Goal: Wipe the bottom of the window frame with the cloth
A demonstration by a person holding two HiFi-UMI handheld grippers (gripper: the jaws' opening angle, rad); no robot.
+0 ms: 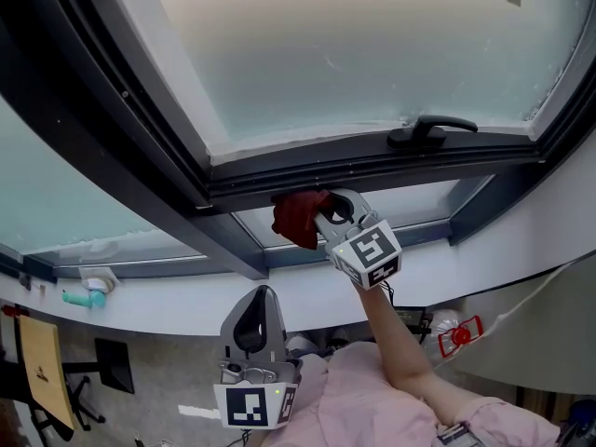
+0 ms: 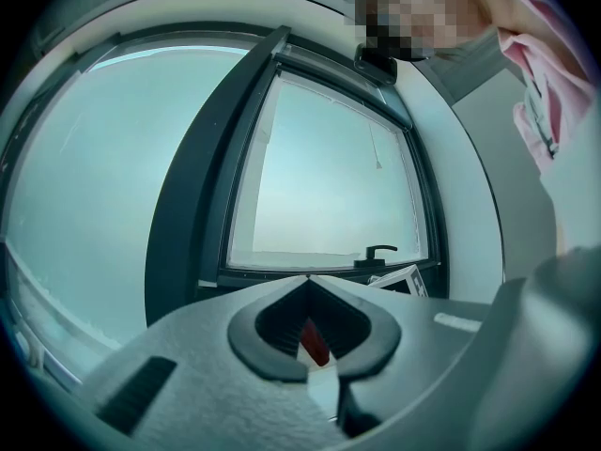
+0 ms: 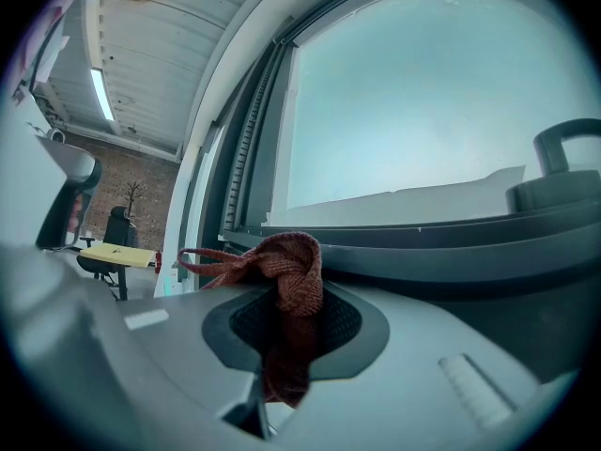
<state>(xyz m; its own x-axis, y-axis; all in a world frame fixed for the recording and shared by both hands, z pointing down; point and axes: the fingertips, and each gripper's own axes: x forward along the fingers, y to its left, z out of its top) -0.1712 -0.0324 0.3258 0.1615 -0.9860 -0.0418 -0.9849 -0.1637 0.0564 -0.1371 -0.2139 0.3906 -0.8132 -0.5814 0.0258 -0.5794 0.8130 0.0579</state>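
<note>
We look steeply down from the head view at a dark window frame (image 1: 372,168) with frosted, pale glass above it. Its bottom rail runs from a corner at the left to a corner at the right.

The right gripper (image 1: 323,216) reaches up to that bottom rail on an outstretched arm in a pink sleeve (image 1: 372,399). Its marker cube (image 1: 368,252) faces us. In the right gripper view its jaws are closed tight on a red cloth (image 1: 296,217). The knitted fabric is pinched between the dark pads, bunches up in a knot past the tips, and one thin loop trails off to the left.

The cloth sits just under the bottom rail, nearer its left corner than its right one. Its upper edge appears to touch the dark rail. A black window handle (image 1: 430,128) lies on the top of the same rail, well over toward the right corner and apart from the cloth.

The left gripper (image 1: 262,296) is held low, near the person's body and well below the frame, with its jaws pointing upward. In the left gripper view its jaw tips meet and nothing is gripped between them. A sliver of red shows through the hollow behind the tips, and we cannot tell what it is.
</note>
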